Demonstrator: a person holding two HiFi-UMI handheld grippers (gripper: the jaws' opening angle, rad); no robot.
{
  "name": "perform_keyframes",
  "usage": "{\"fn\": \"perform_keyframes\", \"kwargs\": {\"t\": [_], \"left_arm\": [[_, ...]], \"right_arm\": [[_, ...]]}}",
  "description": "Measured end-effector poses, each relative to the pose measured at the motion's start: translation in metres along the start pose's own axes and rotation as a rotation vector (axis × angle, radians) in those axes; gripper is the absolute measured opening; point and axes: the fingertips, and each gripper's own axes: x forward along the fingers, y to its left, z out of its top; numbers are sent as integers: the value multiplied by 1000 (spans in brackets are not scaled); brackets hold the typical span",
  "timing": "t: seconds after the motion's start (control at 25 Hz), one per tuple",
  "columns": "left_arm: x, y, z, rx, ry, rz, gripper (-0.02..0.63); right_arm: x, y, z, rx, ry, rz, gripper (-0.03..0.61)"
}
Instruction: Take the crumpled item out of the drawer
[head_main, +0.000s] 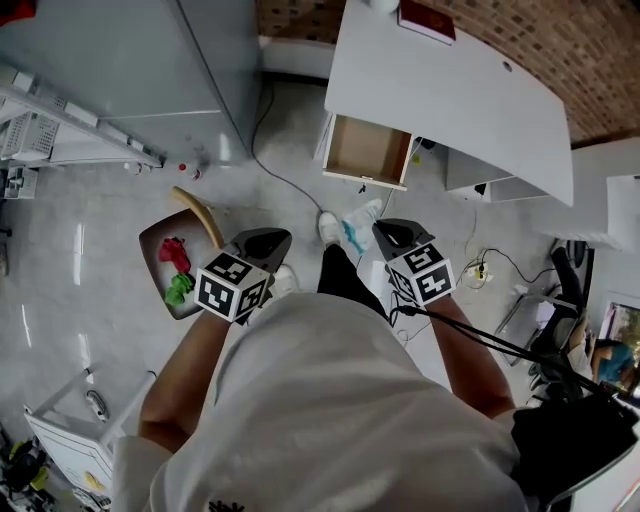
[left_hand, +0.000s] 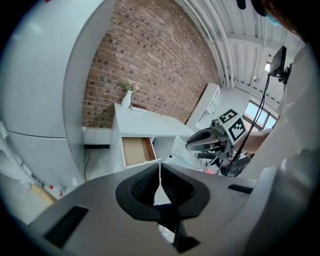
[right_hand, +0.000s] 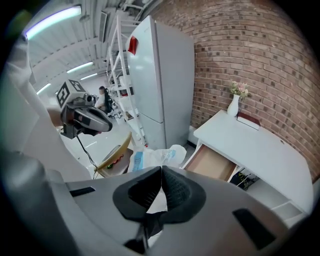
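In the head view, a tall grey metal fridge fills the 10 to 11 o'clock part. At 9 o'clock a shallow brown basket with a curved tan handle sits on the pale floor. It holds a red bunched cloth with a green bunched cloth at its 6 o'clock.

Just beside the basket, at its 3 o'clock, the left gripper is held over the floor. In its own view the left gripper's jaws are pressed together with nothing between them.

The crumpled white-and-blue plastic bag lies on the floor between the two grippers, touching the person's white shoe. It is outside the drawer, at the drawer's 6 o'clock. It also shows ahead of the jaws in the right gripper view.

The open wooden drawer at 12 o'clock shows only its bare tan bottom.

The right gripper hangs at 3 o'clock of the bag. Its own view shows the right gripper's jaws closed on nothing.

The white flat-topped desk carrying the drawer spans 12 to 2 o'clock.
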Motion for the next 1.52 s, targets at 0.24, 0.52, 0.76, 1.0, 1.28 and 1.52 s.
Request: {"fn": "perform_keyframes", "kwargs": {"t": [0.24,0.52,0.76,1.0,1.28,1.52], "left_arm": [[-13,1,-11,4,-6,-8,26],[-20,-2,-19,0,-9,-8,26],[-26,-4,-25,-5,-9,0,26],[-31,-1,-30,-12,-2,6,26],[-34,1,-33,-14,6,8,26],[-32,1,-34,-8,17,7,26]], "right_arm": [[-12,24,1,24,-30,-8,31],[-17,34,-1,39,-40,-5,31],[-22,40,1,29,-46,-2,29],[-24,43,3,20,-42,2,29],[-25,45,4,17,-43,4,29],[-25,45,3,26,-47,8,30]]}}
